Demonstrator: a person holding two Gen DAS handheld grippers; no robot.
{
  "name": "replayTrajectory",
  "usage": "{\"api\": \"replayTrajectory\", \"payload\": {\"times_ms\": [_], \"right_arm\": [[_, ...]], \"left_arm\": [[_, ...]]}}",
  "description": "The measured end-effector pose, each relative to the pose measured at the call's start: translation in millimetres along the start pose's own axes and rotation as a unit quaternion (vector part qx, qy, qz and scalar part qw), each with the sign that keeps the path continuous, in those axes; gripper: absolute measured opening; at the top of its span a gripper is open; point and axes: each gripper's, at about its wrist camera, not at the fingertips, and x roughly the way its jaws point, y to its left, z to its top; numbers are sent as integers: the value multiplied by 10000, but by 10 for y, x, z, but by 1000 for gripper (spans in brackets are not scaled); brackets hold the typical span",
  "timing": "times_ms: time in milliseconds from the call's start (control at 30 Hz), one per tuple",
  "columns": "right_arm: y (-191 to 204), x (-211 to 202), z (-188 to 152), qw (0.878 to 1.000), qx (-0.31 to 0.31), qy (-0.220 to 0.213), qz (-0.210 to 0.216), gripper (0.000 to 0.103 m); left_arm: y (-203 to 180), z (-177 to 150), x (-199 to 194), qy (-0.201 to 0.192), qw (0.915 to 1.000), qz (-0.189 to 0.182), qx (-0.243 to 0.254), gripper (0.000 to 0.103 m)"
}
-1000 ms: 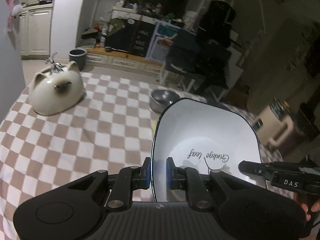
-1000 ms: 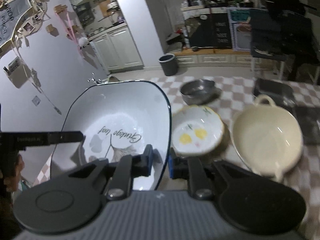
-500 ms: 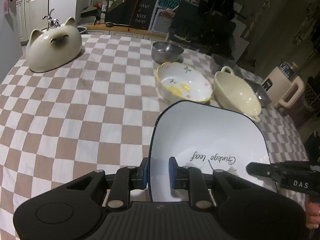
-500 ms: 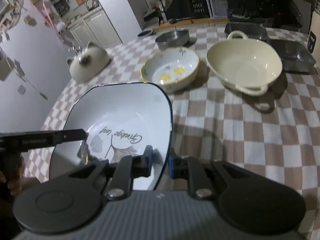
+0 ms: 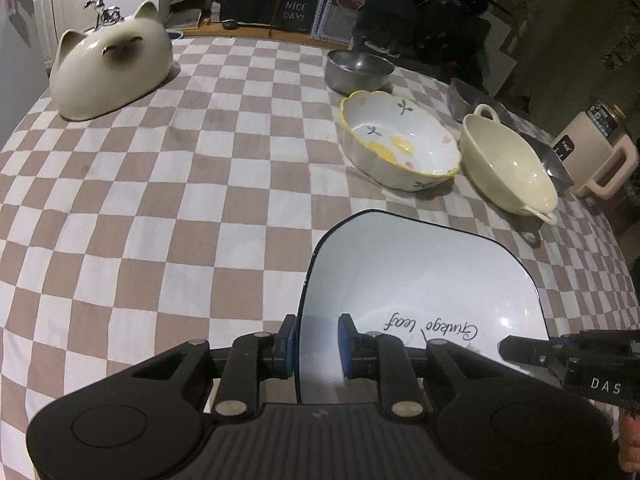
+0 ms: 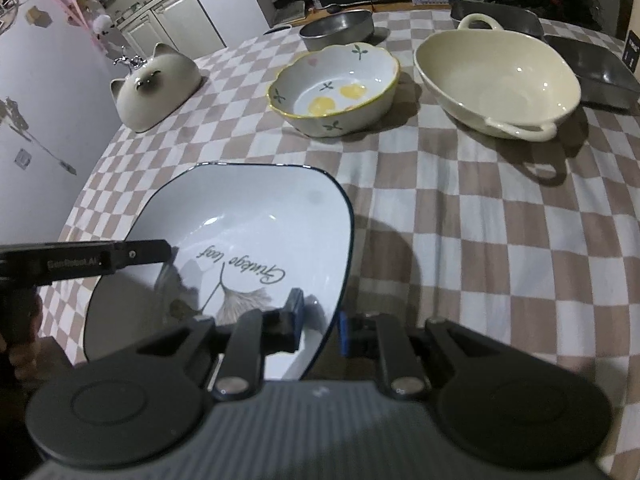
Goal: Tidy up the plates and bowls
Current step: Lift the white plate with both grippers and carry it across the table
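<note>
Your left tool (image 5: pixel 314 344) and right tool (image 6: pixel 318 322) each straddling a rim of the white dark-edged square plate with leaf print (image 6: pixel 240 240), narrow but pads not pressing, plate at the near edge of the checkered tabletop (image 5: pixel 180 184), yellow-rimmed floral bowl (image 6: pixel 334 88) and cream handled bowl (image 6: pixel 496 80) far beyond.

The left hand-held gripper (image 5: pixel 316 344) straddles the near-left rim of a white plate (image 5: pixel 420 280) with a dark edge, its pads standing a little off the rim. The right hand-held gripper (image 5: pixel 520 350) reaches in from the right. Beyond, on the checked desk (image 5: pixel 180 200), sit a flowered bowl (image 5: pixel 400 148), a cream two-handled bowl (image 5: pixel 508 164), a steel bowl (image 5: pixel 358 70) and a cat-shaped dish (image 5: pixel 112 64).
</note>
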Motion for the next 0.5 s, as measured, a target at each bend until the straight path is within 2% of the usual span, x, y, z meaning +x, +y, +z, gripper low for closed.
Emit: {"api": "replayTrajectory", "payload": {"times_ms": [500], "right_arm": [[153,253,125,9995,114,239,-155,23]], "left_arm": [[145,45,188,195,9997,148,-27,24]]}}
